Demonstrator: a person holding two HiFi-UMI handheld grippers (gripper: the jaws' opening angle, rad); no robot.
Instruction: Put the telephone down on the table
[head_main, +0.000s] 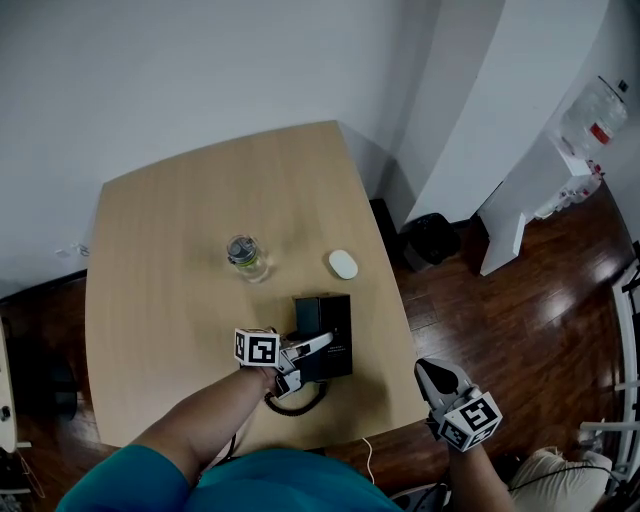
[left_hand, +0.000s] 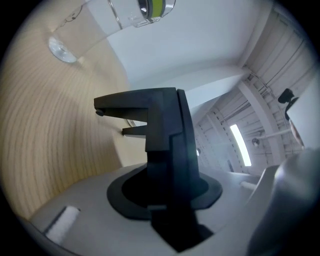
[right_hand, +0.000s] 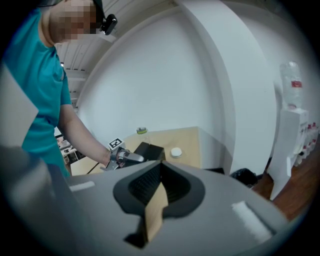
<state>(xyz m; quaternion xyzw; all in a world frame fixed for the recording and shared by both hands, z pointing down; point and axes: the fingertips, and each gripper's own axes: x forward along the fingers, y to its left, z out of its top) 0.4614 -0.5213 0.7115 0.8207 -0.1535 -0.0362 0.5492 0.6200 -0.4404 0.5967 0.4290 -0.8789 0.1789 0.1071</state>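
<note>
The black telephone (head_main: 325, 325) lies on the wooden table (head_main: 170, 260) near its front right edge, with its coiled cord (head_main: 297, 402) trailing toward me. My left gripper (head_main: 305, 350) reaches over the telephone's near side and is shut on a black part of it. In the left gripper view this black part (left_hand: 165, 130) rises between the jaws of the left gripper (left_hand: 165, 200). My right gripper (head_main: 432, 372) hangs off the table's right front corner, jaws together and holding nothing. In the right gripper view, the right gripper (right_hand: 157, 195) faces the telephone (right_hand: 148, 150) from a distance.
A clear bottle with a green band (head_main: 245, 255) stands mid-table and a white oval puck (head_main: 343, 264) lies to its right. On the dark wood floor beyond the table's right edge are a black bin (head_main: 430, 240) and a white water dispenser (head_main: 590, 130).
</note>
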